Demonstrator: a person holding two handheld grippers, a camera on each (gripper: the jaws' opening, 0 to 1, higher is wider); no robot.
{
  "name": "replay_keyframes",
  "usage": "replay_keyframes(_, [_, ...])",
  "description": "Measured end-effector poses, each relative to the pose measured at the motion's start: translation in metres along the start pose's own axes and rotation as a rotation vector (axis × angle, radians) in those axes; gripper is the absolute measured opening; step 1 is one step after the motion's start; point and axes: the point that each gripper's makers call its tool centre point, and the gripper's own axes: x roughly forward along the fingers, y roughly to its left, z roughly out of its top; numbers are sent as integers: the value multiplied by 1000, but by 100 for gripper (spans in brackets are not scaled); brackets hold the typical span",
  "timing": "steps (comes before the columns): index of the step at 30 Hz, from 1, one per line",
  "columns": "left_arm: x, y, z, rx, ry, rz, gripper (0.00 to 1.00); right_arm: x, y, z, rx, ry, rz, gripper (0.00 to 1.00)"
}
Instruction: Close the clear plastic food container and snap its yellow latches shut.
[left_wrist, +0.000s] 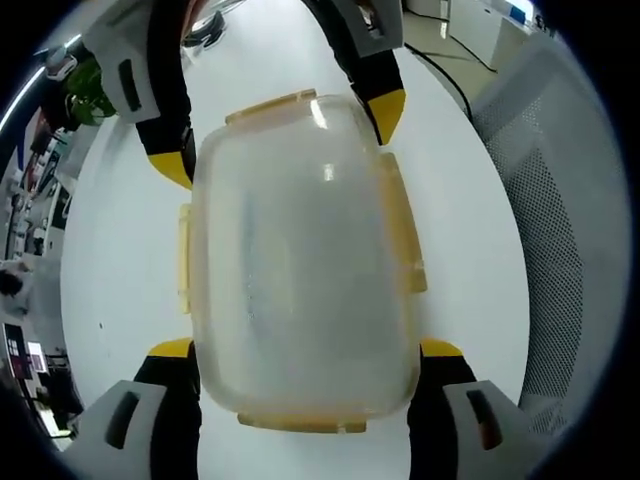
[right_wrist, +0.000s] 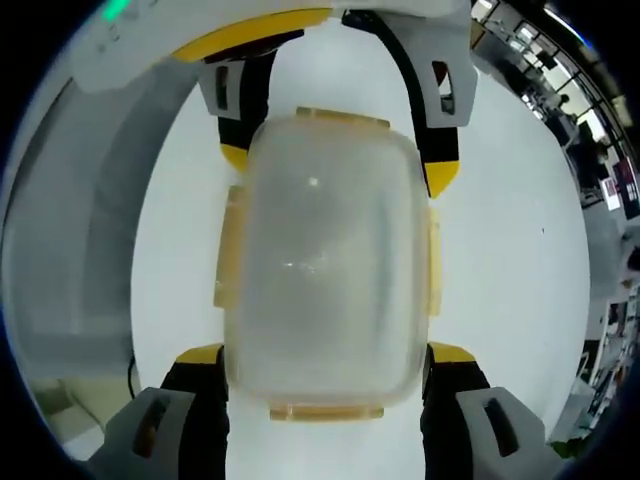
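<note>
The clear plastic container (left_wrist: 305, 260) sits on the white table (left_wrist: 120, 260) between my two grippers, lid already resting on top, with its yellow latches (left_wrist: 400, 235) sticking out along all four edges and, as far as I can judge, not yet snapped down. My left gripper (left_wrist: 305, 360) straddles one end, jaws spread wide, yellow tips just beside the corners, holding nothing; my right gripper (right_wrist: 325, 360) does the same at the opposite end, equally wide open and gripping nothing. In each view the other gripper's tips flank the far end. The box looks empty, thin-walled and light, so I expect it to skate on this smooth tabletop if I push sideways. The lid seems slightly flexible and the latches hinge on thin plastic, so I'd press straight down on each latch, steadying the opposite side.
</note>
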Motion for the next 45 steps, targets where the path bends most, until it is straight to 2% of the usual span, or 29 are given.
replay_keyframes(12, [-6, -4, -27, -14, 12, -2, 87, 5, -2, 27, -7, -6, 1, 79])
replay_keyframes(37, [-14, -12, -60, -49, 23, -6, 87, 12, -2, 60, -24, -4, -1, 79])
replay_keyframes(45, [-15, -14, -63, -60, 32, -8, 88, 12, -2, 63, -33, -5, 1, 80])
